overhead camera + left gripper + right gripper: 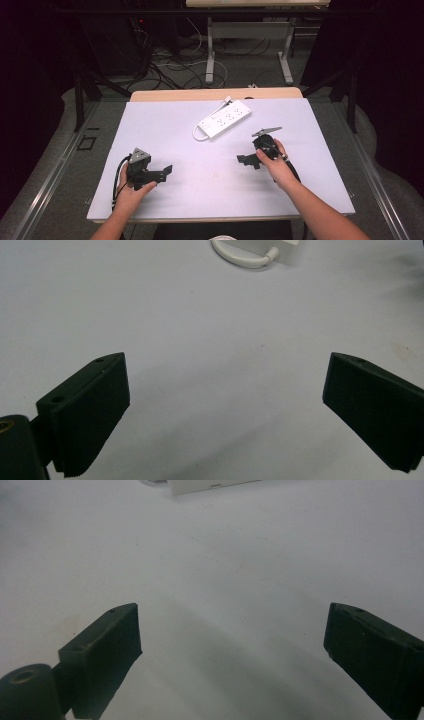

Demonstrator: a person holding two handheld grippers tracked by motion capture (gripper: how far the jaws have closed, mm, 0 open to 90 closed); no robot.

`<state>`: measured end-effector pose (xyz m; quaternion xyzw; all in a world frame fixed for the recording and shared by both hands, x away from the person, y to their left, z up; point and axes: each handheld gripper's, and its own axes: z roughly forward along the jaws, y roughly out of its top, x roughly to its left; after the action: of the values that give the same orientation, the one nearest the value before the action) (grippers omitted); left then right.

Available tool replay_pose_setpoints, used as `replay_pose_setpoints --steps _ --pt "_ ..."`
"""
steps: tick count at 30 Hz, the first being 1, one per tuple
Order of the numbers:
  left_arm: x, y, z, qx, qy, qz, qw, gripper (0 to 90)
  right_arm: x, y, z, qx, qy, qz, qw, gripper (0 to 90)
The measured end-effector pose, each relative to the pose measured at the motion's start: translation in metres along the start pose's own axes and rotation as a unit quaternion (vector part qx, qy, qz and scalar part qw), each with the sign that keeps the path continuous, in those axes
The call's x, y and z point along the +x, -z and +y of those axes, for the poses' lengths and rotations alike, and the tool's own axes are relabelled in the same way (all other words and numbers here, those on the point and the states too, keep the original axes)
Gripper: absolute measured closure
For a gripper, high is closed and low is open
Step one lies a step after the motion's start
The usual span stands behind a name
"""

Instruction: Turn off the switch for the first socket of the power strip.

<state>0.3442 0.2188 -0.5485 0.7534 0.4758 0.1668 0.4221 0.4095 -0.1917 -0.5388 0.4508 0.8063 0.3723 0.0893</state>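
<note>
Centrally, a white power strip [225, 119] with looped cord lies flat; both grippers' fingers spread wide, empty.

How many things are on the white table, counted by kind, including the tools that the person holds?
White power strip with its looped cable: 1
Hand-held gripper, black: 2, the left and the right, both with jaws wide apart and holding nothing
Total: 3

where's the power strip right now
In the high view the white power strip lies diagonally on the far middle of the table, beyond and between the two open tongs, touching neither.
</note>
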Motion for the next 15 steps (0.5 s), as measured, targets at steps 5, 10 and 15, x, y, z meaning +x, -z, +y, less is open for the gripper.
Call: replay_pose_setpoints --steps 5,10,15 --pt "0.000 0.000 0.000 -0.001 0.000 0.001 1.0000 4.8 -0.006 0.011 -0.012 -0.012 0.002 -0.014 0.9998 7.5" --pt "0.001 0.000 0.000 -0.001 -0.003 0.003 1.0000 4.9 -0.013 0.019 -0.029 -0.027 -0.021 -0.017 0.9993 7.5" --pt "0.000 0.000 0.000 0.000 0.000 0.003 1.0000 5.0 -0.019 0.026 -0.041 -0.033 -0.024 -0.032 0.9987 7.5"
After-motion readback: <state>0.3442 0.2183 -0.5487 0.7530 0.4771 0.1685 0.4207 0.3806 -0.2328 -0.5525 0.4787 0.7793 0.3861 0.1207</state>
